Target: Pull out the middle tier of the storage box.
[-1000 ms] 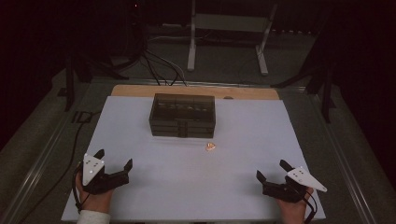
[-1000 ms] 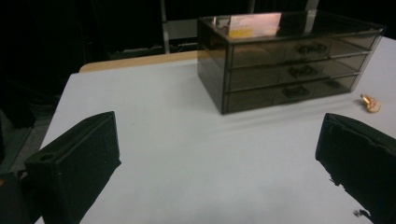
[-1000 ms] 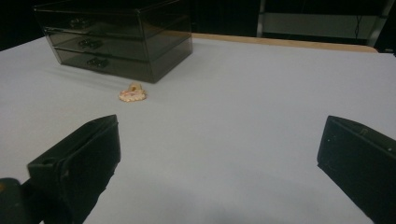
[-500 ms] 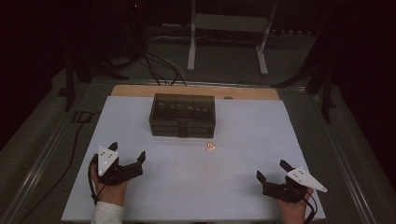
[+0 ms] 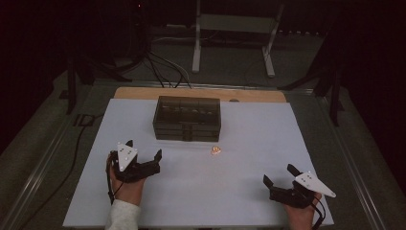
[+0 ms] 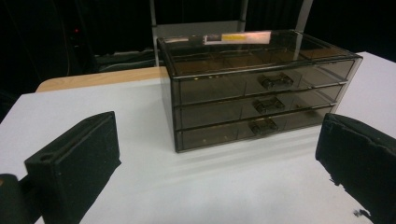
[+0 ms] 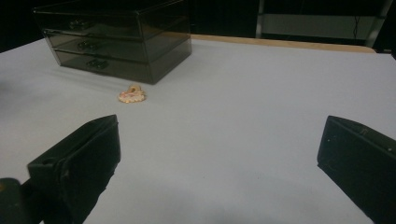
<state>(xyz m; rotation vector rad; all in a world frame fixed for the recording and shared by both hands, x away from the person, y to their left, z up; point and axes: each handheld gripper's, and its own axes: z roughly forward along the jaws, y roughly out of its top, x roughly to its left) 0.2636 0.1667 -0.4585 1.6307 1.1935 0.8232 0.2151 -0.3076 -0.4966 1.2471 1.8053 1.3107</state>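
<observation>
Both the left gripper (image 5: 143, 155) and the right gripper (image 5: 278, 175) gape empty near the worktop's (image 5: 249, 191) front edge (drawer box (image 5: 186, 119) near the back edge, small trinket (image 5: 216, 151) just before it).

Drawer chest (image 5: 187, 118) toward the table's (image 5: 249, 191) far middle, trinket (image 5: 216, 151) just before its right corner, left gripper (image 5: 143, 155) near-left, right gripper (image 5: 279, 175) near-right, well apart

Bare white sheet (image 5: 249, 187) all around; only drawer box (image 5: 187, 118) and trinket (image 5: 216, 151) obstruct.
</observation>
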